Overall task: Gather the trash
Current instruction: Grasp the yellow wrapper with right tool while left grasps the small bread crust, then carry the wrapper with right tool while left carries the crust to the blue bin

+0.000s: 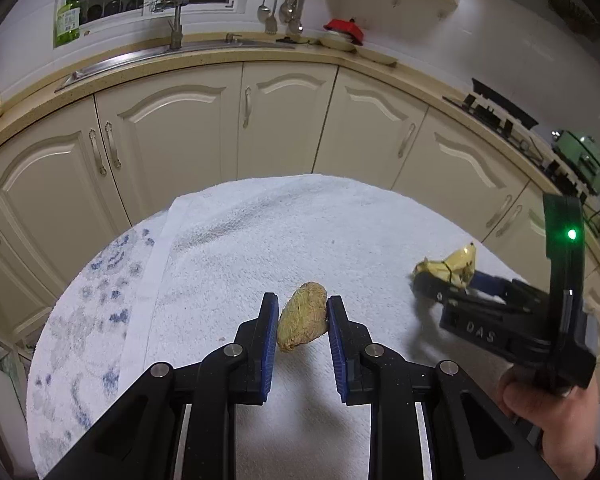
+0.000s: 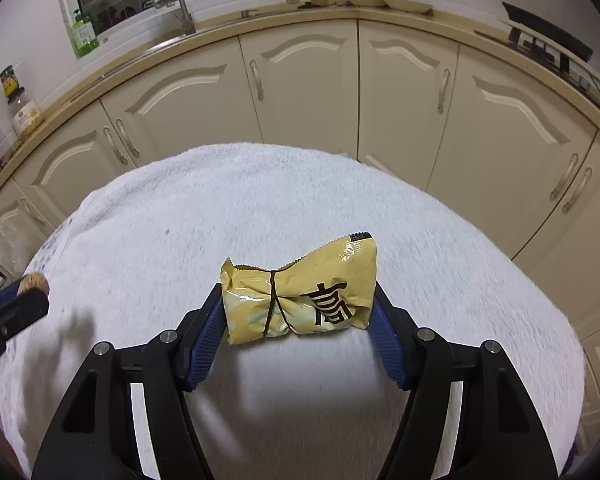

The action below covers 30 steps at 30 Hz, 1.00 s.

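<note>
A brown fibrous lump sits between the blue pads of my left gripper, which is shut on it just above the white towel. In the right wrist view the same lump shows at the far left edge in that gripper. A crumpled yellow snack wrapper, tied round the middle with a dark band, lies crosswise between the pads of my right gripper. Both pads touch its ends. The left wrist view shows this wrapper in the right gripper at the towel's right side.
The towel covers a round table over a blue-patterned cloth. Cream cabinets curve behind it under a counter with a sink tap and a stove. A person's hand holds the right gripper.
</note>
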{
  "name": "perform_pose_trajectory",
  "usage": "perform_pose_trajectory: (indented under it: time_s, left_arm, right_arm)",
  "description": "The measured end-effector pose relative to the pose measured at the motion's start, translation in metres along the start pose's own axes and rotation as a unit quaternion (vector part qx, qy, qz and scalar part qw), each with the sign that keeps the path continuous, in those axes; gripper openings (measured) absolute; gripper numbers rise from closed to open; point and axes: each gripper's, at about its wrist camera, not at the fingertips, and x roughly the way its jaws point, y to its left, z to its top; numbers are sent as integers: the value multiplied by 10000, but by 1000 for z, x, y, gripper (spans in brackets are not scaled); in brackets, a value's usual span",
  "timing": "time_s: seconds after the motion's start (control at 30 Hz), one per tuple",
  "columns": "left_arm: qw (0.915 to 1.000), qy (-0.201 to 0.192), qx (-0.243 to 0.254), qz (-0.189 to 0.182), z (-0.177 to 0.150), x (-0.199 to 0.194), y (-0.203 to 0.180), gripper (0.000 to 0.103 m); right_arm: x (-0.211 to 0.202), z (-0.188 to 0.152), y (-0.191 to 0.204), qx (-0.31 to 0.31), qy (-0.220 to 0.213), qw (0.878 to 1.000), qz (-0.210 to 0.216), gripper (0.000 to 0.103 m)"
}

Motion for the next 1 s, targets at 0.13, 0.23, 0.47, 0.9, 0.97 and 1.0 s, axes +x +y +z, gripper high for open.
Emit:
perform_pose_trajectory:
  time_s: [0.13, 0.23, 0.47, 0.9, 0.97, 1.0]
  left_arm:
    - [9999, -126, 73, -79, -18, -35, -6, 20]
    - [9995, -221, 154, -176, -32, -57, -12, 20]
    - [9973, -495, 356, -416, -88, -134, -15, 20]
    - [9882, -936, 891, -821, -154, -241, -61, 20]
    - [9864, -997, 961, -884, -162, -254, -71, 20]
    - [9856, -1022, 989, -917, -165, -259, -75, 20]
  right_arm:
    - [-29, -26, -3, 206, -36, 9996, 185, 68]
    - [-54, -43, -3, 322, -97, 9991, 253, 68]
    - [-126, -79, -10, 567, -472, 9968, 310, 68]
    - [-246, -123, -35, 1007, -1376, 9853, 132, 68]
    - [-261, -130, -40, 1050, -1498, 9831, 43, 68]
    - [-265, -132, -43, 1069, -1529, 9824, 28, 68]
